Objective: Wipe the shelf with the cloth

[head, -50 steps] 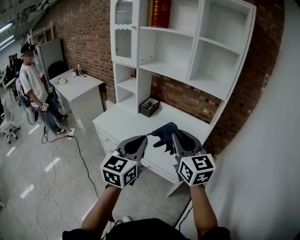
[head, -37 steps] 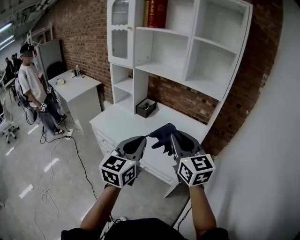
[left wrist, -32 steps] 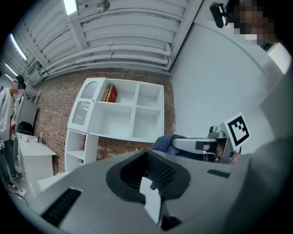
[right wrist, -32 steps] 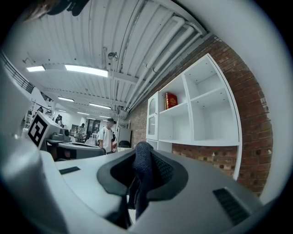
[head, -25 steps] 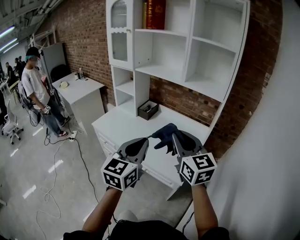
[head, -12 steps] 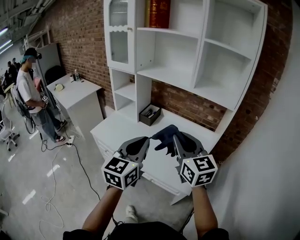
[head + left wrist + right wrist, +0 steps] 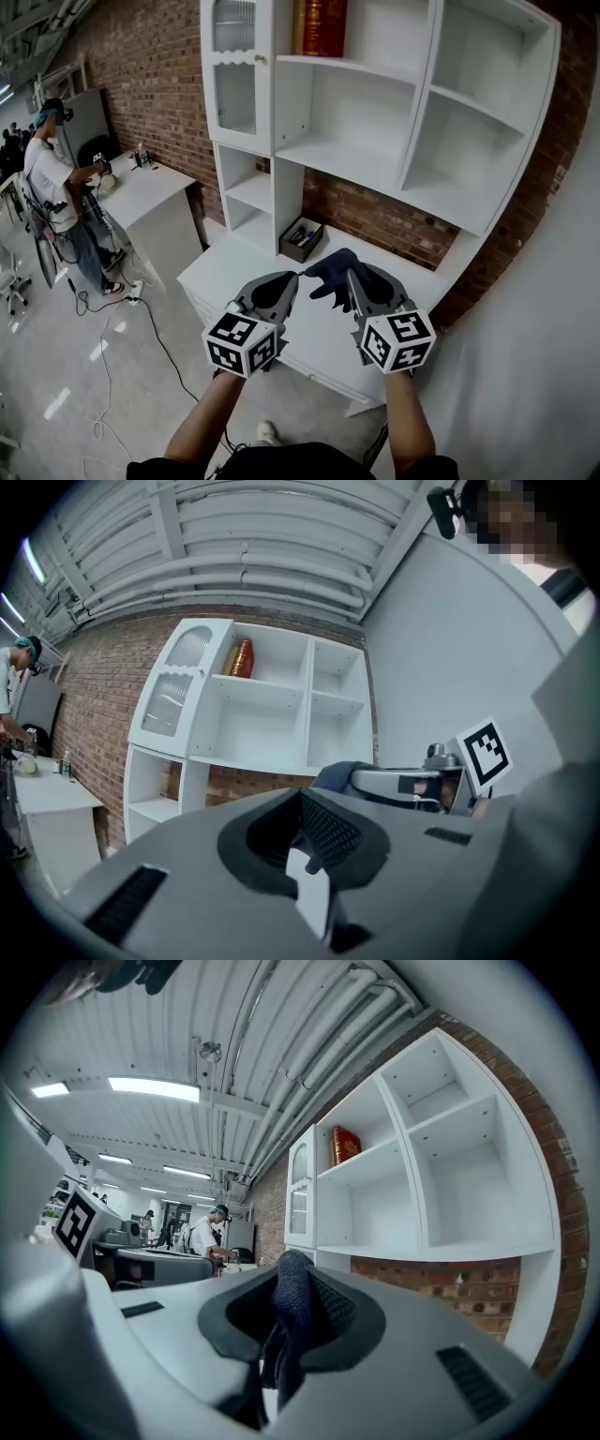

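Observation:
A dark blue cloth is bunched between my two grippers, held in the air in front of the white shelf unit. My right gripper is shut on it, and the cloth fills the jaws in the right gripper view. My left gripper is shut too, its tips touching a corner of the cloth; a small blue bit shows between its jaws. The shelf's compartments lie ahead and above, mostly bare.
A white desk top under the shelves carries a small black box. Red books stand on the top shelf beside a glass-door cabinet. A person stands at a side table on the left. Cables lie on the floor.
The shelf unit has grown larger and shifted in the head view as I came closer. Both grippers keep the same pose with the cloth. The person at left has turned to the side table.

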Motion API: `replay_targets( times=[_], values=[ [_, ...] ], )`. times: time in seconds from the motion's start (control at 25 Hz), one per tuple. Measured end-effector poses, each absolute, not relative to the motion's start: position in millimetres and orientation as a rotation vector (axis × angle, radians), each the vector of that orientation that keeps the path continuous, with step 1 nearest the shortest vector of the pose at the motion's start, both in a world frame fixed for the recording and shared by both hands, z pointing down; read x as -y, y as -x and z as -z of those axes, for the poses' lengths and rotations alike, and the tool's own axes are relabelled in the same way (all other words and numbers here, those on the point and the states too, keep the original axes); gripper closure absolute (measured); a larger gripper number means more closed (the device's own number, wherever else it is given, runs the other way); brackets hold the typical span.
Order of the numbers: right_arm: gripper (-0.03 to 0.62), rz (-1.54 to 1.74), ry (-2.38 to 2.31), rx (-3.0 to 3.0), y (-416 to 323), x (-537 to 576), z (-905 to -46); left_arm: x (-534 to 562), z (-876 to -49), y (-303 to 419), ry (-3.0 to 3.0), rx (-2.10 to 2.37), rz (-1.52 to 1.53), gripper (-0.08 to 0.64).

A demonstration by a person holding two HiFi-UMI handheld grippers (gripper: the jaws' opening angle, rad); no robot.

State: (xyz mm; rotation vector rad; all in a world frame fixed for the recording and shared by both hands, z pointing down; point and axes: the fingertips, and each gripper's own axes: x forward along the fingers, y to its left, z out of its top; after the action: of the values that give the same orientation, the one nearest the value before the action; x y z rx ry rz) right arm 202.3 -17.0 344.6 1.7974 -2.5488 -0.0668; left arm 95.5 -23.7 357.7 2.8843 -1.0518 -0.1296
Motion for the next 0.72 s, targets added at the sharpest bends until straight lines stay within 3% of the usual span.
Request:
replay_targets(
  times=[0.72],
  values=[
    [0.522,0.067,-1.826,2.5,-162.3,77.0,-342.5,86.2,-361.6,-53.9,-2.871,0.997,0.148,0.543]
  ],
)
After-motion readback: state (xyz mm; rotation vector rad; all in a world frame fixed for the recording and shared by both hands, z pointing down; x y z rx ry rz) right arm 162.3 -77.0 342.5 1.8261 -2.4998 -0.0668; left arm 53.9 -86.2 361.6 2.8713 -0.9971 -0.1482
